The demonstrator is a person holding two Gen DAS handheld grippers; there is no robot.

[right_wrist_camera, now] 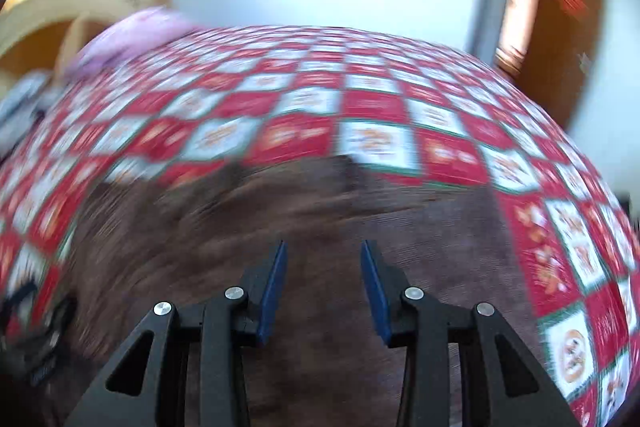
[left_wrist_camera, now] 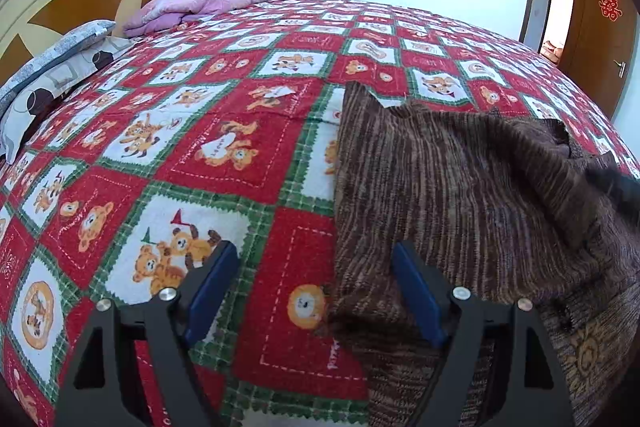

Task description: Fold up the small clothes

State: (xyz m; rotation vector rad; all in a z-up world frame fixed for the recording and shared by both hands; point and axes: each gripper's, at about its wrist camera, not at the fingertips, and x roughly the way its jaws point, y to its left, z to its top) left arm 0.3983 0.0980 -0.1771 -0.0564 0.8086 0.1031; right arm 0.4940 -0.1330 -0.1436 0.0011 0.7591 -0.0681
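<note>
Brown knit garment (left_wrist_camera: 460, 187) under both parted grippers

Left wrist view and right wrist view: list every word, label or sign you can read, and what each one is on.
"囍" (double happiness), red cutout on the wooden door.
Red squares of the bedspread: stitched script, too small and warped to read.
White heart patch held by bears: letters present, not legible.
Brown knitted garment: no text seen.
Right wrist view: motion-blurred, nothing readable.
</note>
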